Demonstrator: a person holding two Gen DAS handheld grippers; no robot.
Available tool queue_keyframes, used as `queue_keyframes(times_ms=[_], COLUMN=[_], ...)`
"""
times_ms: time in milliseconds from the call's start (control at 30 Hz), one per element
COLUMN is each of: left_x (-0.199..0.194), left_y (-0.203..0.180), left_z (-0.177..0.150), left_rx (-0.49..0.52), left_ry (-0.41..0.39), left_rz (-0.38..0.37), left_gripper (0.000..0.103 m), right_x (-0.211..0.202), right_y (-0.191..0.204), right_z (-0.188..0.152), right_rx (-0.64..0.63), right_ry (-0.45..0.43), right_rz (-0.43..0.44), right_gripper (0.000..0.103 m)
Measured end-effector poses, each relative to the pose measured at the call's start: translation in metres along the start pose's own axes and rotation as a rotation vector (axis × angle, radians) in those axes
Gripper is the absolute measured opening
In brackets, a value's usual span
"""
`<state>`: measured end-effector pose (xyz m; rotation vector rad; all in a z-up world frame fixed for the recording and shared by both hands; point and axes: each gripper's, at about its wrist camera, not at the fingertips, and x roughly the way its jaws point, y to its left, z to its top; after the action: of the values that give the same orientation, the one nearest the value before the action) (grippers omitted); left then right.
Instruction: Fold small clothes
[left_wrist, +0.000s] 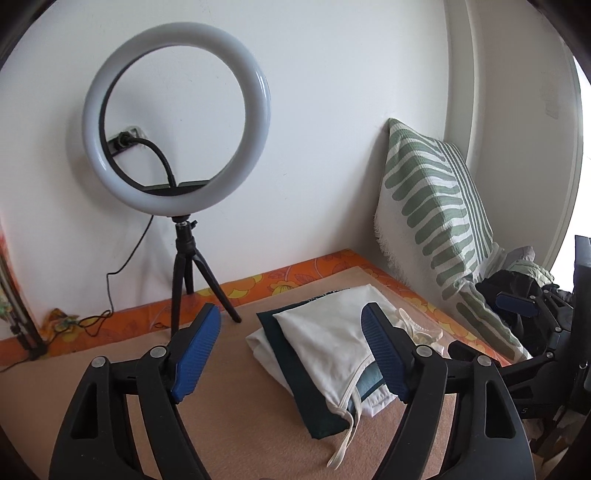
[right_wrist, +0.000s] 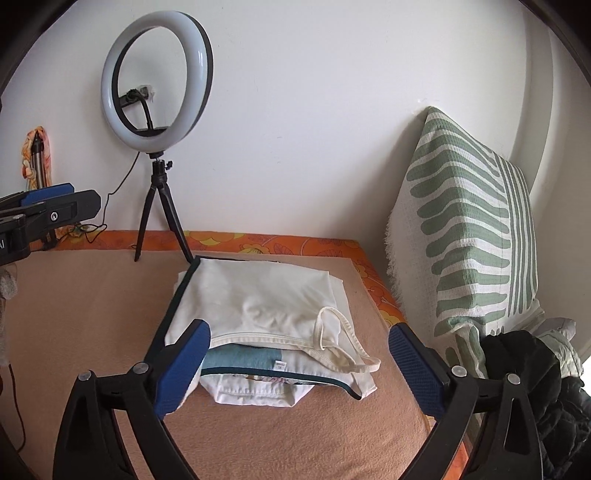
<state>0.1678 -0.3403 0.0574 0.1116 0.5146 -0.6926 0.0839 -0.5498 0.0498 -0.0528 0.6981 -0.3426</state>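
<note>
A stack of folded small clothes lies on the beige blanket (right_wrist: 92, 314). On top is a cream strappy top (right_wrist: 258, 302), under it a dark teal garment (left_wrist: 295, 369) and white pieces (right_wrist: 255, 391). The cream top also shows in the left wrist view (left_wrist: 325, 332). My left gripper (left_wrist: 291, 321) is open and empty, held above the blanket to the left of the stack. My right gripper (right_wrist: 299, 339) is open and empty, its fingers either side of the stack's near edge and above it. The left gripper also shows at the left edge of the right wrist view (right_wrist: 55, 206).
A ring light on a black tripod (left_wrist: 177, 140) stands at the back left by the wall, its cable trailing. A green-and-white striped pillow (right_wrist: 469, 236) leans on the wall at the right. Dark clothes (right_wrist: 535, 376) are piled beside it. An orange floral sheet (right_wrist: 258, 243) edges the blanket.
</note>
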Motion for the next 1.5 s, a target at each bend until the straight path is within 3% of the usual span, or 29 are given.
queue_keyframes(times_ms=[267, 567, 700, 867, 1133, 1500], left_x=[-0.083, -0.154, -0.174, -0.188, -0.193, -0.194], left_y=[0.015, 0.028, 0.036, 0.044, 0.057, 0.056], left_z=[-0.016, -0.057, -0.081, -0.11, -0.146, -0.158], left_rx=[0.007, 0.032, 0.026, 0.031, -0.009, 0.024], left_ry=[-0.057, -0.096, -0.097, -0.081, -0.015, -0.003], left_rz=[0.024, 0.06, 0.088, 0.151, 0.176, 0.201], left_gripper=[0.082, 0.087, 0.099, 0.102, 0.102, 0.102], right_x=[-0.065, -0.112, -0.122, -0.127, -0.132, -0.13], right_y=[0.047, 0.094, 0.112, 0.13, 0.145, 0.152], right_z=[-0.01, -0.04, -0.056, -0.076, -0.092, -0.099], right_rx=[-0.015, 0.003, 0.028, 0.044, 0.074, 0.08], right_ry=[-0.071, -0.114, -0.116, -0.125, -0.142, -0.156], right_rz=[0.032, 0.041, 0.061, 0.035, 0.023, 0.039], right_gripper=[0.103, 0.103, 0.103, 0.103, 0.103, 0.103])
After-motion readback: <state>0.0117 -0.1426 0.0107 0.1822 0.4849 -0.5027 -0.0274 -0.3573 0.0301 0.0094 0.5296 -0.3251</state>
